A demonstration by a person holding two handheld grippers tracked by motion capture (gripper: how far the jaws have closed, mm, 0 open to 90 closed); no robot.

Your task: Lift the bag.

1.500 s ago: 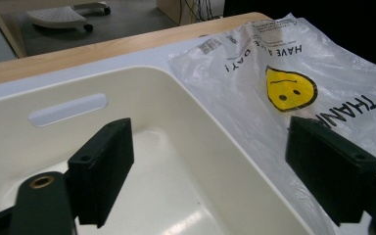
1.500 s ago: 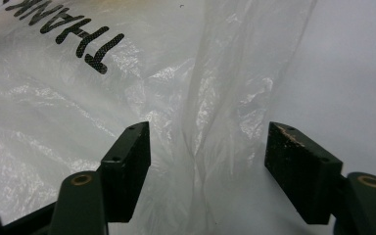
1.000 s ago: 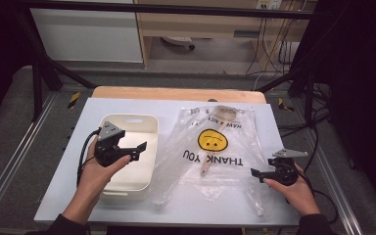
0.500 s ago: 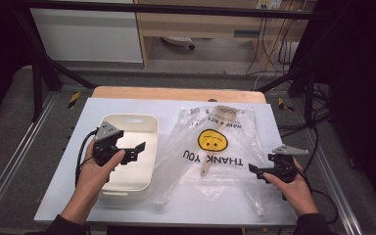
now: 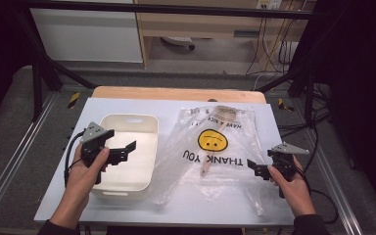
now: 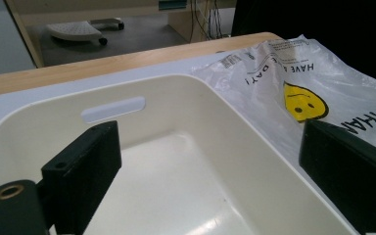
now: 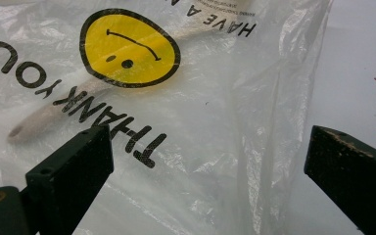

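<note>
A white table [image 5: 127,105] carries a clear plastic bag [image 5: 215,156] with a yellow smiley, a wooden utensil [image 5: 210,156] lying inside it. The right gripper [image 5: 255,169] hovers at the bag's right edge, jaws wide apart, nothing between. The left gripper [image 5: 127,152] is spread open above the cream tub [image 5: 127,125], just beside the bag.

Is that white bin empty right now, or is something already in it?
Empty. The white bin shows a bare floor and walls in the left gripper view; the wooden utensil lies inside the plastic bag.
</note>
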